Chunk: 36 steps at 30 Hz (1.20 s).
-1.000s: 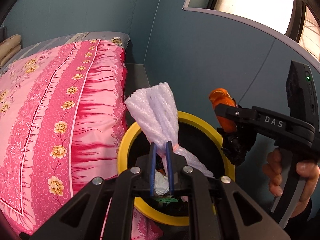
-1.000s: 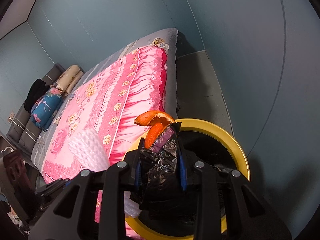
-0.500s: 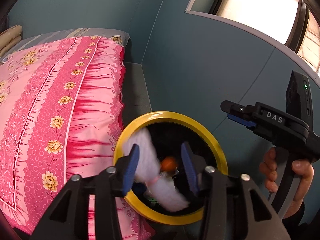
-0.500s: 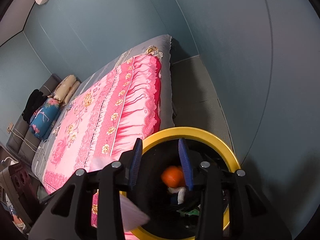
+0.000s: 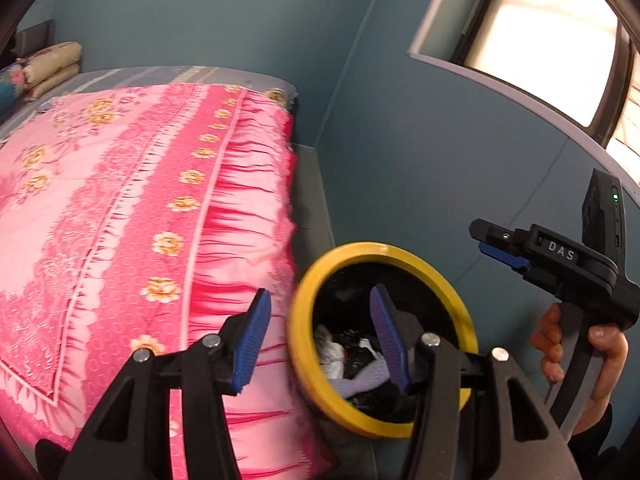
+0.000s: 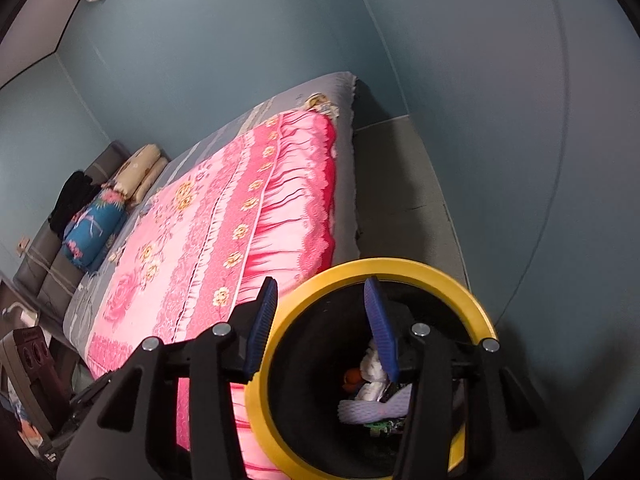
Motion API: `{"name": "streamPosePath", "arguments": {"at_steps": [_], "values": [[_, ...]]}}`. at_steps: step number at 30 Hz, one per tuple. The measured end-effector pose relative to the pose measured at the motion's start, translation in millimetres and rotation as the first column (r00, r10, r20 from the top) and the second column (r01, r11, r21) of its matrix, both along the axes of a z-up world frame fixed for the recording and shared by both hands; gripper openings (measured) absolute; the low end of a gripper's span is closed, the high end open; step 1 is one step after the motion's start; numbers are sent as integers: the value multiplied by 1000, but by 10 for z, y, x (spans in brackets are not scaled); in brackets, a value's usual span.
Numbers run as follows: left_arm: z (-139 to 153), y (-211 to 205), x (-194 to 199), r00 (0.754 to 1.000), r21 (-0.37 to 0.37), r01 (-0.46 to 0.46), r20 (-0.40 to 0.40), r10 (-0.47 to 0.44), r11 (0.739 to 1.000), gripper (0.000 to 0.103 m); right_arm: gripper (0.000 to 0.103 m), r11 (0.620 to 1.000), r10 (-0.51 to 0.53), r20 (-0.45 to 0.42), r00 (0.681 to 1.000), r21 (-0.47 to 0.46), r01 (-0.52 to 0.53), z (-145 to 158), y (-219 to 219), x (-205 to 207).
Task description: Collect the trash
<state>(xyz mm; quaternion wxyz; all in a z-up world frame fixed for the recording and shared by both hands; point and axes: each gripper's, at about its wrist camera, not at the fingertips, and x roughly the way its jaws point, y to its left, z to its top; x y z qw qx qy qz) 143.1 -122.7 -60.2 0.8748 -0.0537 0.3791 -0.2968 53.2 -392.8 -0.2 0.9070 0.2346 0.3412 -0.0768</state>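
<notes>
— Blue walls and a gray floor (image 6: 404, 184) are all around. What are the tools doing?

— Left tool (image 5: 316, 336) has its blue fingers wide apart and holds nothing. Right tool (image 6: 322, 326) is wide apart too, with nothing in it.

— Where is the trash?

— Down inside the bin (image 6: 360, 270) with the yellow rim: white foam net (image 6: 360, 410), orange peel (image 6: 352, 378), crumpled paper (image 5: 330, 354). Just beside the bin is the bed with the pink blanket (image 5: 132, 216).
</notes>
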Motion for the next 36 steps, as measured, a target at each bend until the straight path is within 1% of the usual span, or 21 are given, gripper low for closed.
{"name": "streamPosePath", "arguments": {"at_steps": [5, 7, 9, 11, 14, 15, 17, 20, 22, 23, 25, 29, 31, 33, 35, 36], "values": [[-3, 347, 35, 997, -4, -75, 2, 75, 997, 49, 45, 997, 73, 1, 997, -28, -73, 76, 280, 160], [6, 510, 34, 993, 7, -117, 17, 117, 993, 49, 47, 992, 118, 3, 993, -42, -118, 102, 445, 249], [25, 658, 30, 987, 15, -156, 30, 156, 988, 54, 50, 985, 160, 4, 987, -59, -159, 132, 613, 345], [65, 814, 18, 981, 20, -191, 49, 190, 981, 55, 51, 980, 189, 4, 982, -68, -189, 148, 741, 404], [132, 1036, -16, 964, 30, -253, 87, 249, 967, 63, 54, 967, 238, 10, 971, -92, -236, 181, 986, 497], [155, 1107, -25, 959, 33, -270, 98, 266, 962, 64, 56, 960, 259, 15, 966, -114, -256, 206, 1115, 543], [204, 1250, -60, 947, 37, -303, 119, 297, 952, 65, 59, 954, 276, 18, 961, -123, -272, 211, 1243, 562], [293, 1466, -137, 922, 31, -364, 154, 355, 931, 71, 65, 941, 317, 27, 948, -137, -311, 252, 1472, 609], [336, 1579, -184, 909, 22, -389, 169, 380, 921, 74, 72, 932, 338, 41, 940, -152, -328, 289, 1634, 616], [360, 1650, -219, 901, 17, -405, 177, 396, 914, 76, 73, 928, 347, 54, 936, -167, -334, 320, 1726, 607], [391, 1751, -276, 886, 7, -430, 194, 420, 903, 79, 82, 924, 353, 72, 933, -182, -336, 357, 1837, 588], [463, 1927, -418, 849, -31, -480, 235, 473, 877, 89, 94, 915, 367, 119, 922, -224, -335, 436, 2060, 513], [493, 2003, -510, 823, -41, -510, 266, 501, 859, 92, 95, 913, 365, 140, 920, -245, -325, 472, 2153, 466], [504, 2048, -573, 811, -48, -521, 283, 512, 852, 95, 95, 917, 359, 163, 919, -246, -314, 495, 2208, 424], [508, 2097, -658, 798, -64, -530, 299, 524, 845, 95, 95, 917, 358, 183, 916, -253, -308, 508, 2240, 387], [513, 2122, -715, 783, -69, -543, 316, 535, 837, 95, 95, 917, 359, 195, 913, -256, -306, 511, 2260, 361]]}}
